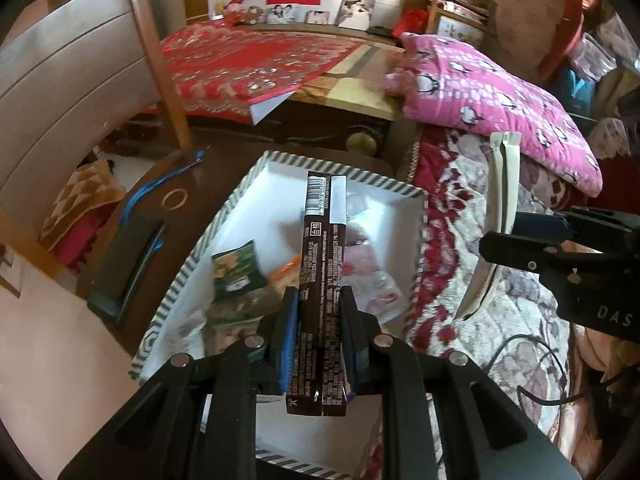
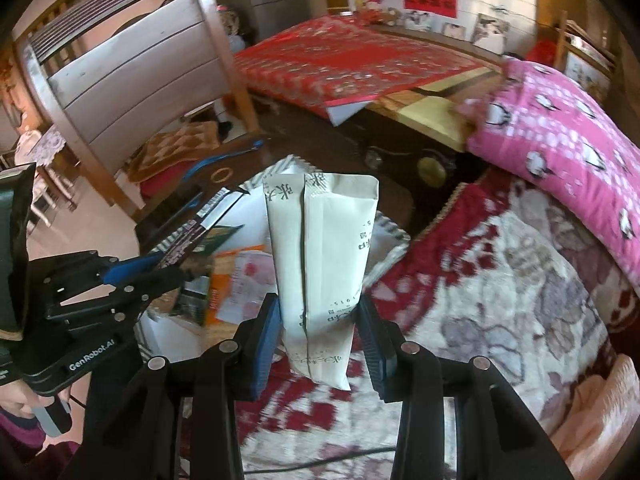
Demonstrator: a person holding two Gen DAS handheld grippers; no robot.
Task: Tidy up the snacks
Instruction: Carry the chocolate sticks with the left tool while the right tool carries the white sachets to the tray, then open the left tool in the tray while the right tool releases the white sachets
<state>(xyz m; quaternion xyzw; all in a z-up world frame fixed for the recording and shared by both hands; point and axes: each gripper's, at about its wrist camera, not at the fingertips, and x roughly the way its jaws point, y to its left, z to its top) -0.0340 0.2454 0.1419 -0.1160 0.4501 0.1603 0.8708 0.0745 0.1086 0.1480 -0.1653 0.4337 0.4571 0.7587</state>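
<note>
The left tongs point(image 1: 319, 308) are clamped narrow on a brown snack packet point(image 1: 322, 280), the blue pads pressing its two flat faces so the long packet stands on edge and points forward, barcode end away from the camera. Held this way it hangs directly above the open striped box point(image 1: 418, 240), which looks like the right posture for lowering it in lengthwise among what is already there. In the box, a green packet point(image 1: 237, 270) lies toward the left, an orange-edged packet point(image 1: 286, 270) sits beside it, and pale pink-and-white wrappers point(image 1: 372, 264) fill the right side; the middle shows bare white bottom, probably the gap being aimed for.

The right tongs point(image 2: 318, 312) grip a white snack pouch point(image 2: 320, 256) near its lower end, upright with the back seam facing the camera. It sits over the floral red-and-cream blanket point(image 2: 500, 280) just to the right of the box, apparently waiting its turn so the two packets do not collide over the opening.

The box rests on a dark wooden counter point(image 1: 176, 184), where a black phone point(image 1: 128, 264) lies to its left, with a blue strap point(image 1: 160, 184) and a small ring point(image 1: 175, 199) beyond. Farther back are a pink penguin-print pillow point(image 1: 500, 100) and a red patterned bed cover point(image 1: 260, 64).
</note>
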